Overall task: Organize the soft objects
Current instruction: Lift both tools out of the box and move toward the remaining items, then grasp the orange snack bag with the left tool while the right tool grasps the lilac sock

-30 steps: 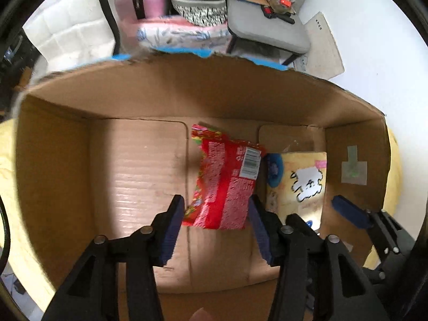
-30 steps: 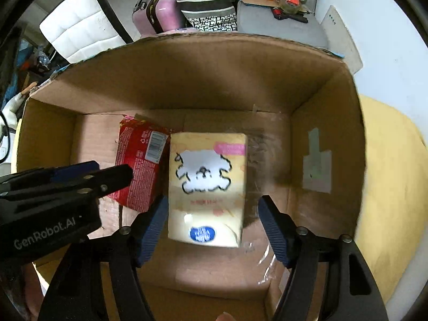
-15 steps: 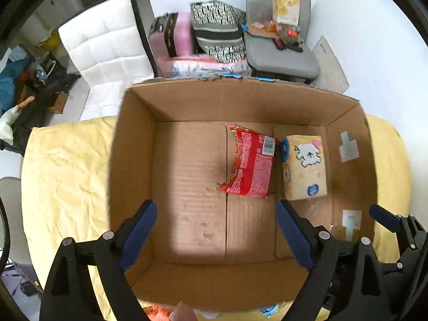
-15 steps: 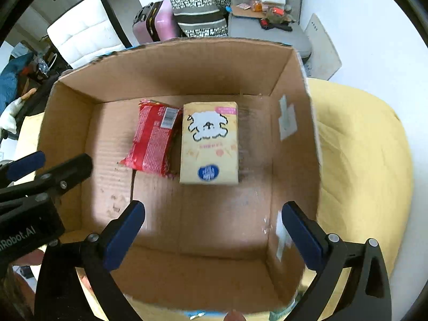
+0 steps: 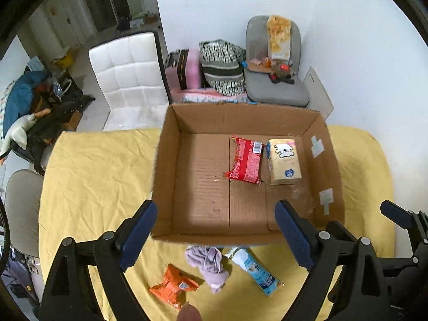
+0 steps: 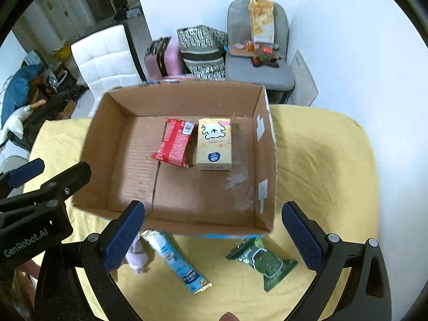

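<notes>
two soft packs already lie side by side in the open brown cardboard box (image 5: 325, 165): a red crinkly snack packet (image 5: 246, 163) and a pale yellow tissue pack (image 5: 284, 161). outside its near wall, on the yellow-clothed surface (image 5: 93, 176), wait an orange snack pouch (image 5: 173, 288), a crumpled lilac cloth (image 5: 210, 263), a light blue wrapped tube (image 6: 178, 260) and a green wipes pack (image 6: 263, 260). the left hand-held gripper (image 5: 215, 234) and right hand-held gripper (image 6: 214, 234) both hang wide and empty. risk: the cloth and tube touch, so a pinch could drag both, or clip the box wall
</notes>
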`<state>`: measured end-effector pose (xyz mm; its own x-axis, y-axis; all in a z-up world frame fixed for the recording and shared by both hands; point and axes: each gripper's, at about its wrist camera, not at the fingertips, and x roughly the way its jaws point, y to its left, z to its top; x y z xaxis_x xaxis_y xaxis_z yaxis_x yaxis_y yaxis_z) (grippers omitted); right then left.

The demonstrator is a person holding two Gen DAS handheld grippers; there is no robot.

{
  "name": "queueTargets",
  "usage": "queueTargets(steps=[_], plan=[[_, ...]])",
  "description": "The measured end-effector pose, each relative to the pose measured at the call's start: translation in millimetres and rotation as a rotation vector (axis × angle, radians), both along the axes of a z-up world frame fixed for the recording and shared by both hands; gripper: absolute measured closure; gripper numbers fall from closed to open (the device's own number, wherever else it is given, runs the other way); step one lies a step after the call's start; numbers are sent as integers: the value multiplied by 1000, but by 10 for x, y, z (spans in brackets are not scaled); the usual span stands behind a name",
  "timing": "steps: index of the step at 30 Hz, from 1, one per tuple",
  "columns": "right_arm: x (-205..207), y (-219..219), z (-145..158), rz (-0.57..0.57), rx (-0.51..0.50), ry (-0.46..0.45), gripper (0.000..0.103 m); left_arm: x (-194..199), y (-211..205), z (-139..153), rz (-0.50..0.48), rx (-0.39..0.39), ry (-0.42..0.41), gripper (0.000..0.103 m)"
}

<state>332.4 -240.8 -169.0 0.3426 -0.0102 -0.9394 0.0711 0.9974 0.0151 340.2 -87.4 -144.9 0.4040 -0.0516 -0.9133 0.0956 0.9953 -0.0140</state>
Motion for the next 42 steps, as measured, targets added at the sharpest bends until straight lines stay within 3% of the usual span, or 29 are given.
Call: queueTargets(steps=[9,16,20,32,36,42], plan=[[-414,17,485,-10,18,-65,0,-429,15,410,-2,-39,-64,13],[-637,-35,430,-23,48,-44,0,-638,213,371,43,-60,-28,13],[-729,-59,70,-26,104,40,0,-757,451,84,111,-47,35,13],[-740,337,-1428,51,141,290,0,-968,1110,-1373,255,30,335,13],[-696,537,-1725,75,194,339,0,-968,1134,-1735,201,11,399,13],[-679,784,-1803,117,195,354,1,-911,951,-2164,24,73,474,13]])
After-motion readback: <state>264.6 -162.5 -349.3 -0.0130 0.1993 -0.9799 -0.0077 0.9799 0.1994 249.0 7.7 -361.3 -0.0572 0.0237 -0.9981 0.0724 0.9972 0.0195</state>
